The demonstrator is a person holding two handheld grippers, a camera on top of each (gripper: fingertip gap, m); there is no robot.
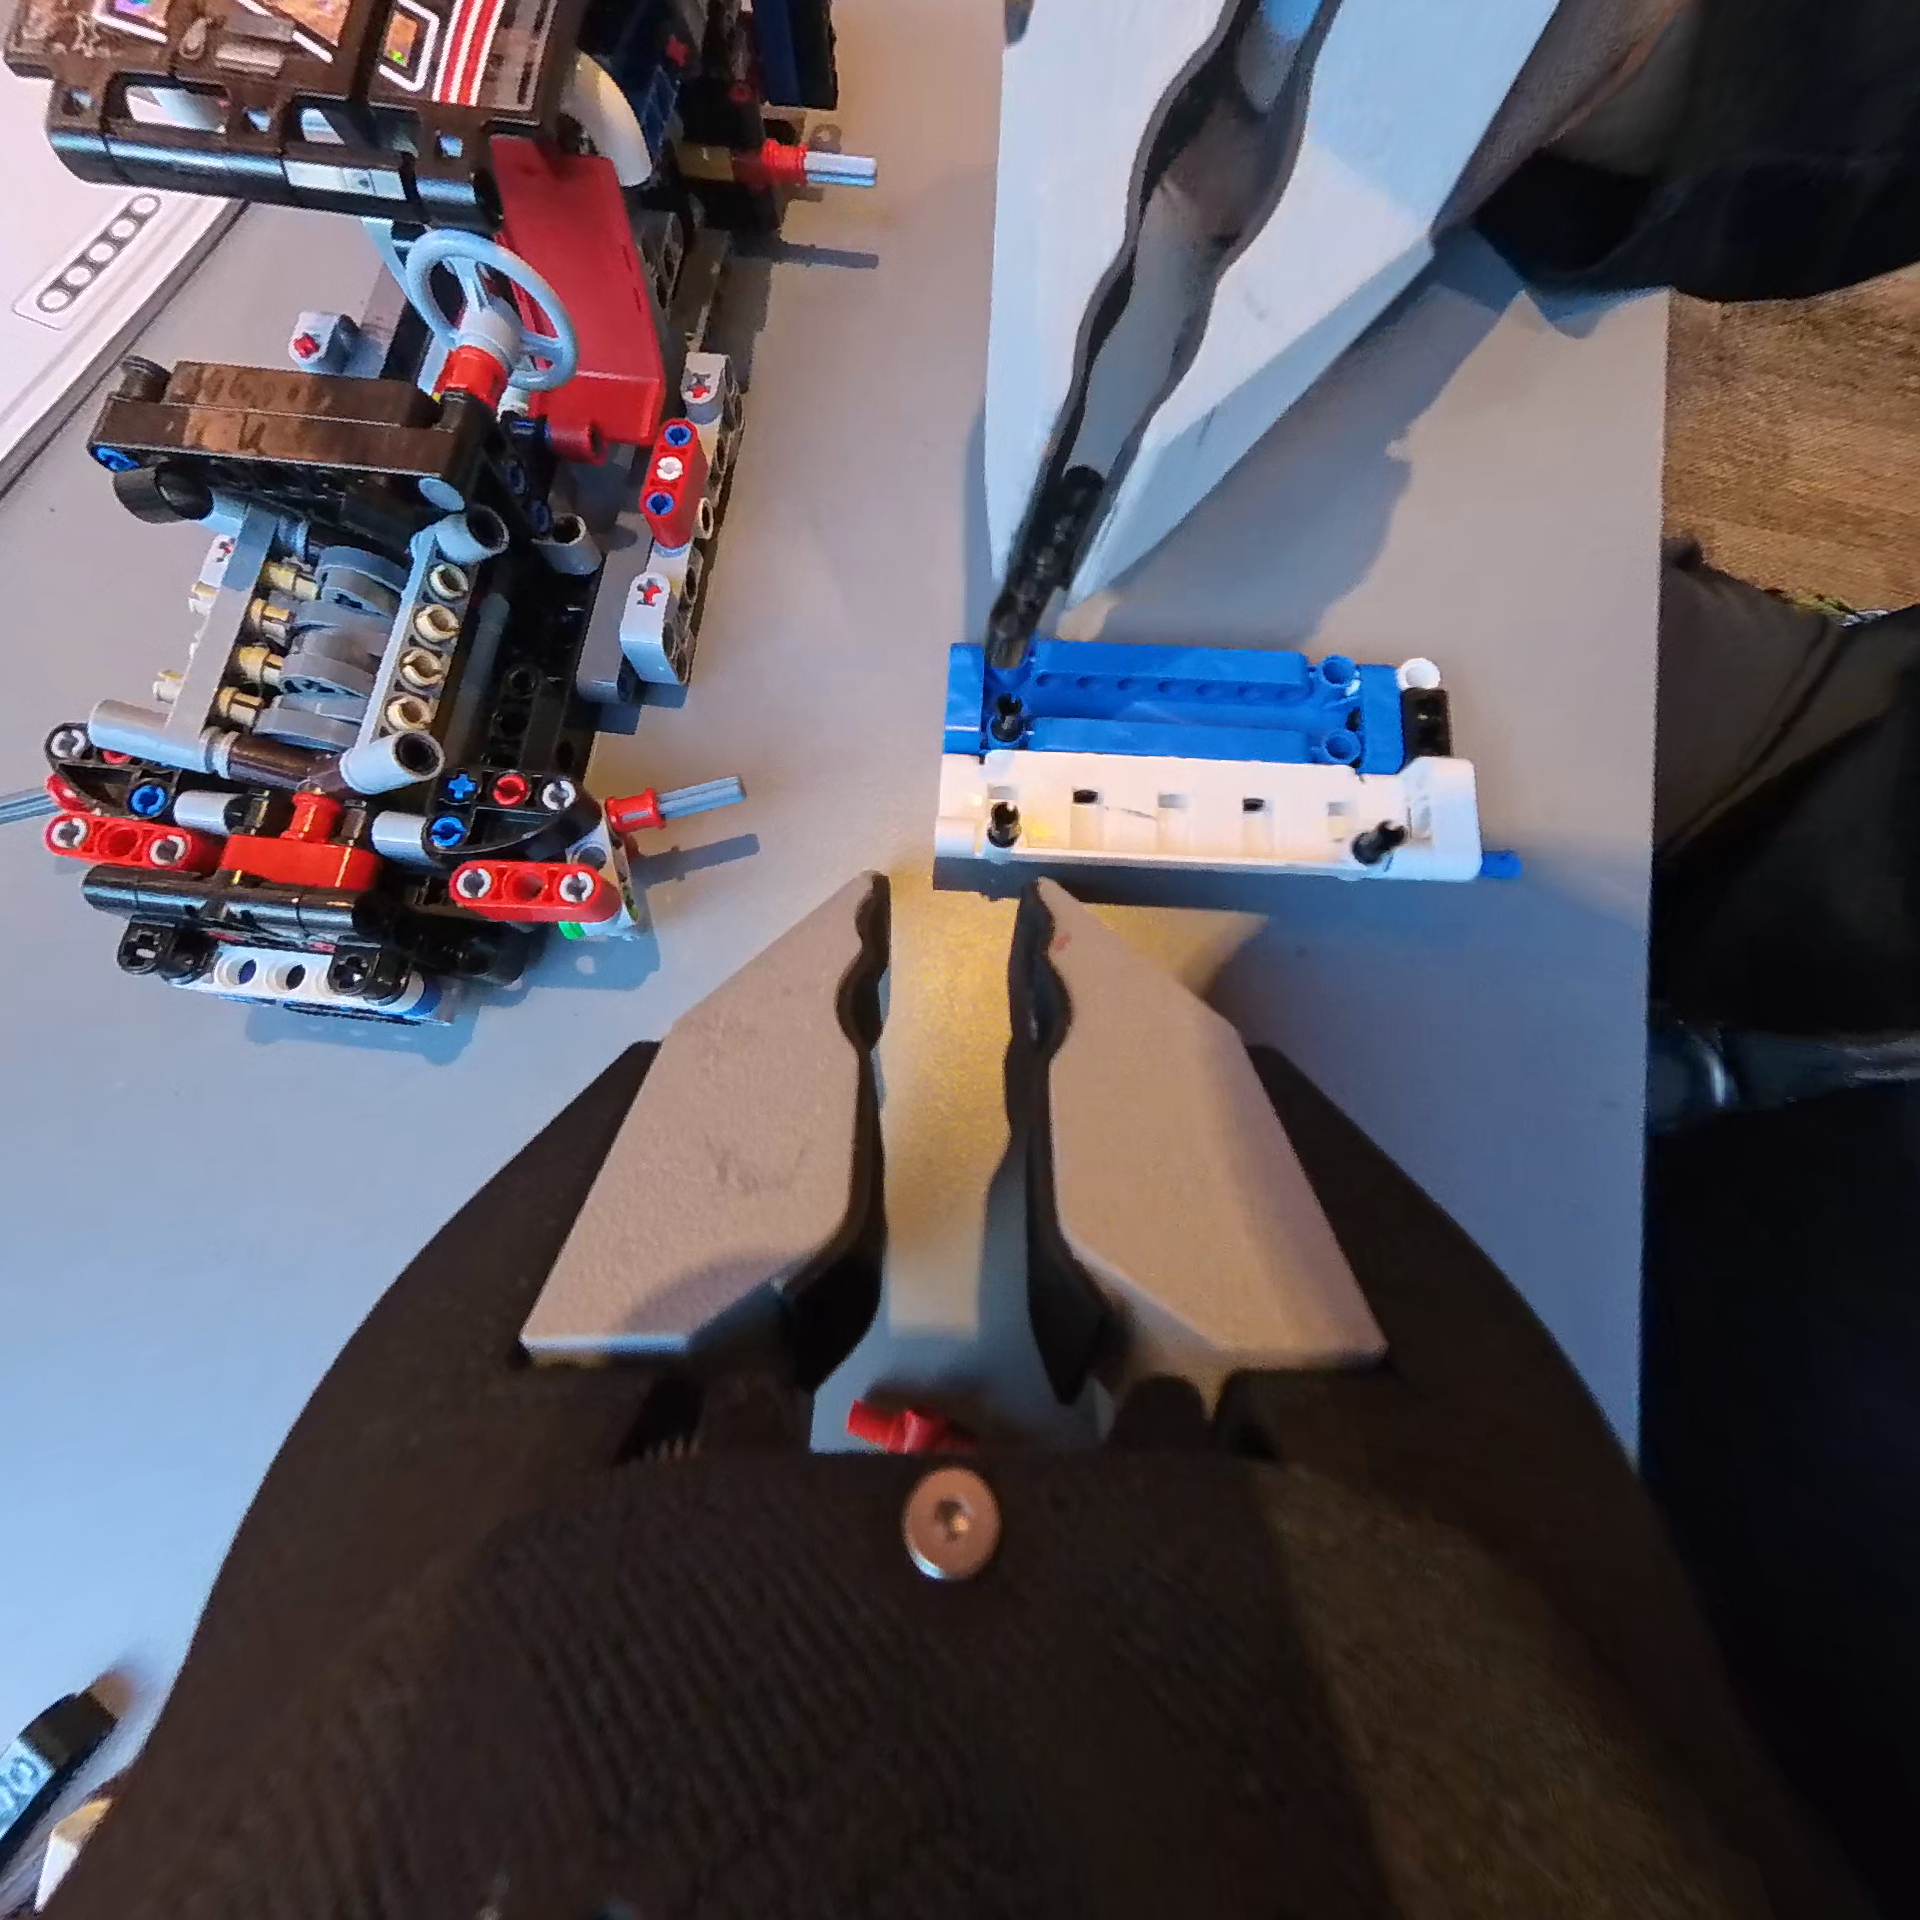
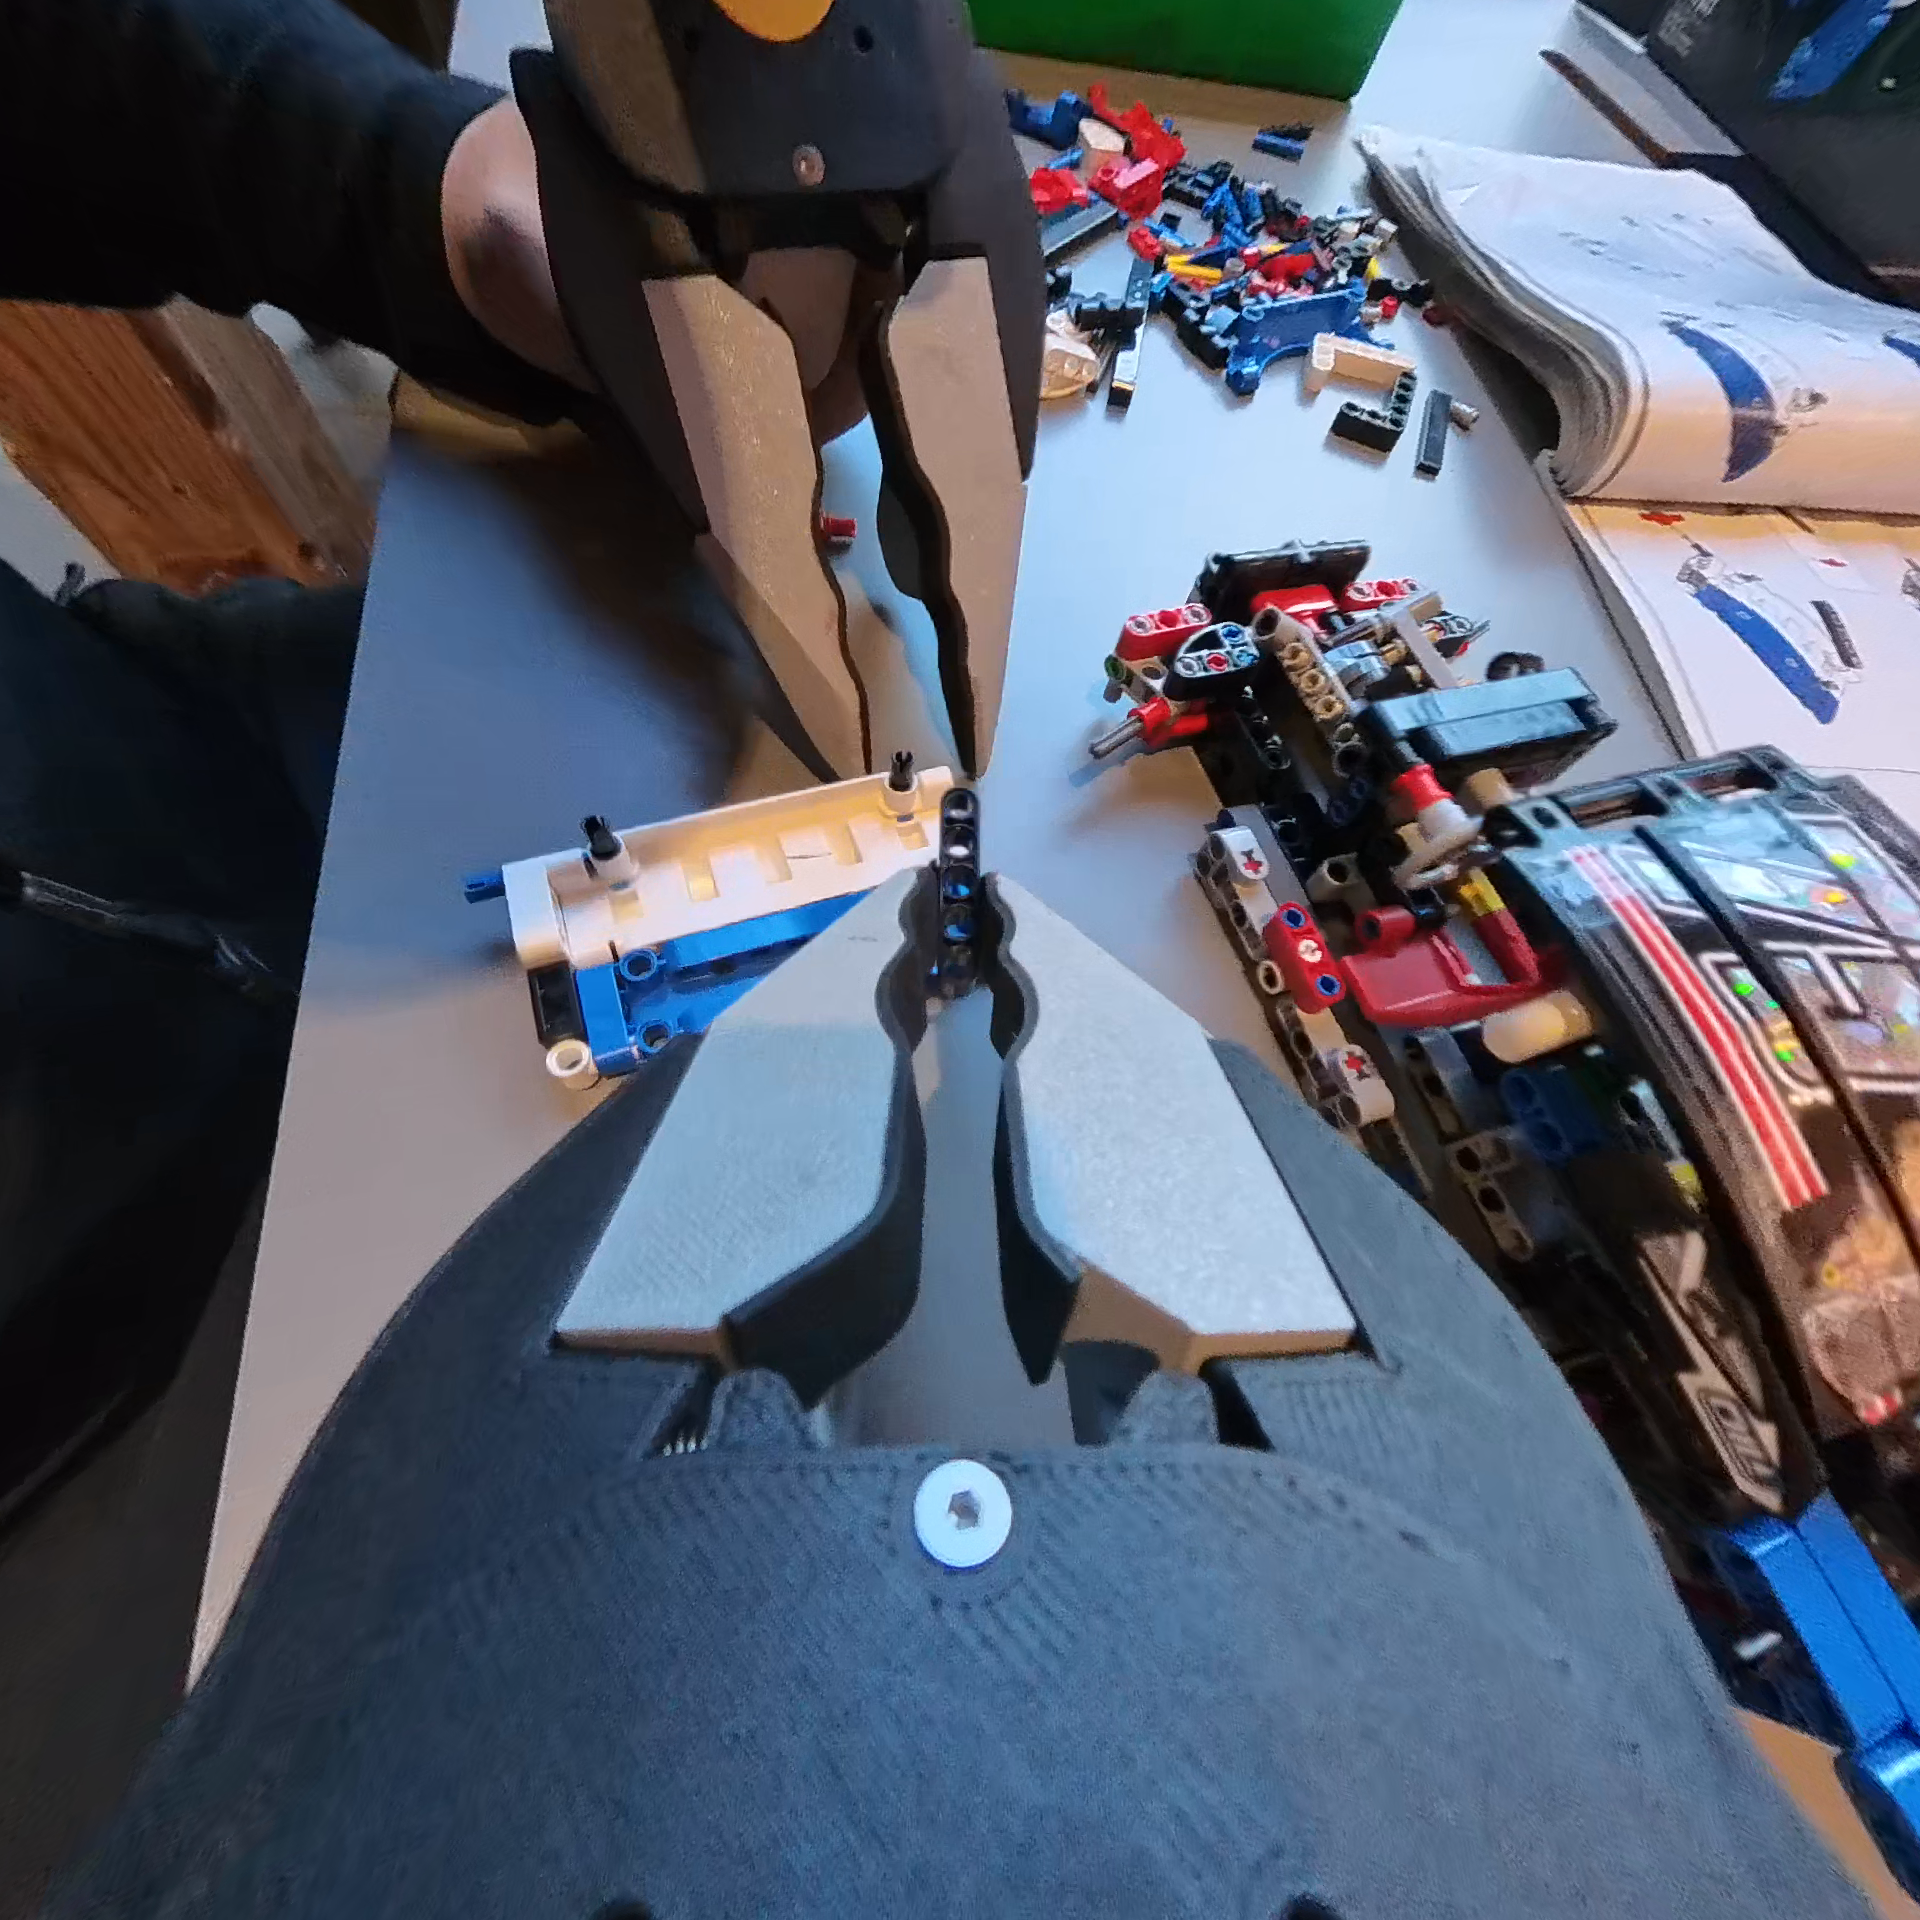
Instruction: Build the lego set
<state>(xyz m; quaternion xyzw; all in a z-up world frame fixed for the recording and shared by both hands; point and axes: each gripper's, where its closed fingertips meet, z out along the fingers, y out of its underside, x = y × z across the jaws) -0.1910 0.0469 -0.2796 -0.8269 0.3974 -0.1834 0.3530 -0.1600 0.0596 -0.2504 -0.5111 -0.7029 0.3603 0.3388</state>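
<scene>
Now the right gripper [image 2: 954, 894] is clamped on a black holed beam [image 2: 958, 883], its far end lowered to the near-car end of the blue-and-white panel assembly [image 1: 1195, 758], apparently lining its holes up with the black pins [image 1: 1006, 717] there. Just beside that assembly, the left gripper [image 1: 951, 914] waits with fingers slightly parted and empty, likely ready to steady it, while the half-built car [image 1: 364, 623] sits well apart.
</scene>
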